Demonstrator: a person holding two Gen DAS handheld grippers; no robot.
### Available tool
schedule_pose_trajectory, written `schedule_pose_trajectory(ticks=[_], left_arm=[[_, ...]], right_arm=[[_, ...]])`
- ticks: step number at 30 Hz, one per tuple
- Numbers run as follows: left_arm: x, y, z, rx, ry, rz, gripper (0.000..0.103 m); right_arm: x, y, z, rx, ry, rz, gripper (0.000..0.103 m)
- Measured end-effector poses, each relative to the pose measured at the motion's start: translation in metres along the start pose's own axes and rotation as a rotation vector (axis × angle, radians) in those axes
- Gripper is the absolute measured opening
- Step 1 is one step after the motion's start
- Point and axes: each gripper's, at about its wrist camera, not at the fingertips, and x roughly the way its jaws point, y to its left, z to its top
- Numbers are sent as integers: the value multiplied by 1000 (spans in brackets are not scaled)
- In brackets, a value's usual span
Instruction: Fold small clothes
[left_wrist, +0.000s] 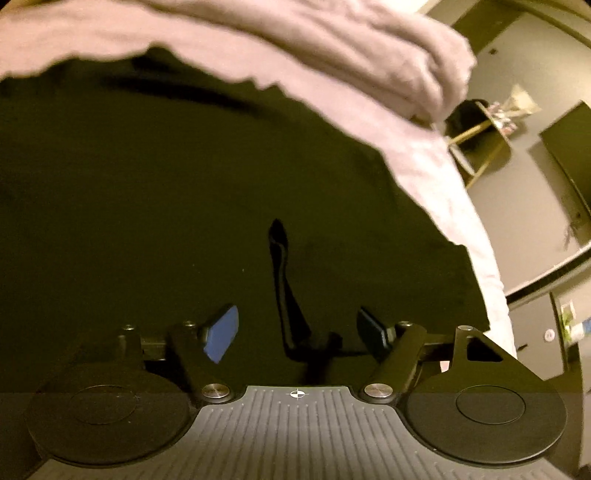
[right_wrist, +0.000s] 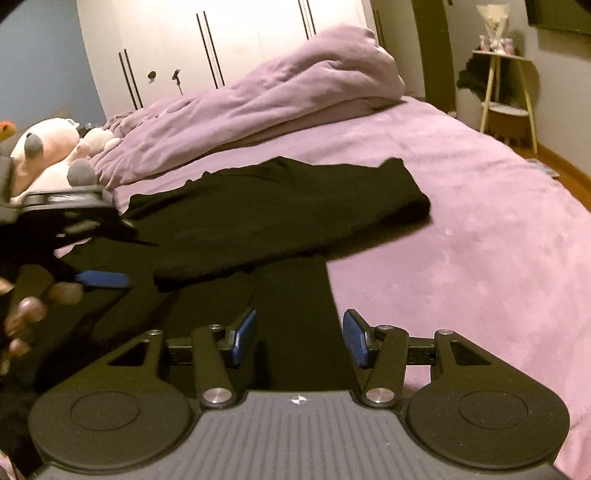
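A black fabric garment (right_wrist: 280, 206) lies spread on a bed covered with a lilac plush sheet (right_wrist: 461, 236). Its upper part is folded over into a thick band that runs across the bed, ending in a rounded fold toward the bed's right side. A narrower black panel reaches from that band toward the near edge.

The right gripper (right_wrist: 300, 338) hangs over that narrow panel with its 2 blue-padded fingers (right_wrist: 355, 339) spread about halfway. The panel lies in the gap between them, and the pads do not press on it.

The left gripper (left_wrist: 297, 332) points down over the dark cloth, its jaws fairly wide and nothing clamped. A thin black strap or seam (left_wrist: 282, 280) lies on the fabric between its fingers. In the right wrist view this gripper enters from the left edge, and fingertips of the person's hand (right_wrist: 26, 306) show beneath it.

A rumpled lilac duvet (right_wrist: 277, 92) is heaped along the bed's far edge. Pink and grey plush toys (right_wrist: 55, 147) sit at the far left corner. A small pale wooden side table (right_wrist: 506, 92) stands on the floor beyond the bed's right side.
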Motion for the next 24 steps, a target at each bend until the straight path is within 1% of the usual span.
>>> schedule_pose_trajectory(ticks=[2,3,4,5,6,7,9,13,14,15,17,19,21,23,24], left_arm=[[4,1,2,-21,-9,-7,75],[6,2,2,-30,-11,-13,71],[7,4,4,-43,-11,-17,66],[8,5,6,-55,-7,-16,56],[9,5,8,-64,-3,-16,52],[10,5,9,-73,-3,-21,51],[12,4,11,-79,-3,-30,38],[12,7,8,-79,3,-42,35],[13,7,9,-76,4,-40,30],[14,7,10,-72,4,-37,20],[15,8,13,-65,14,-32,10],[12,12,16,-75,20,-49,7],[6,12,21,-61,16,-58,7],[-6,11,27,-15,-6,-58,5],[-15,12,30,17,-31,-46,5]], right_arm=[[1,-5,1,11,-9,1,51],[0,-6,2,20,-11,1,52],[0,-8,2,32,-14,3,52],[-1,-10,3,43,-18,7,51],[-1,-11,4,52,-21,10,51],[-2,-11,4,57,-22,8,51],[-3,-11,4,65,-28,4,51],[-3,-12,4,82,-27,3,51],[-2,-13,4,83,-23,3,51],[-2,-12,4,83,-20,-1,51],[-3,-12,4,82,-16,-9,51],[-3,-11,5,76,-17,-14,51],[-3,-9,8,70,-20,-18,51],[-2,-8,12,63,-23,-18,51],[-1,-6,15,56,-27,-18,51]])
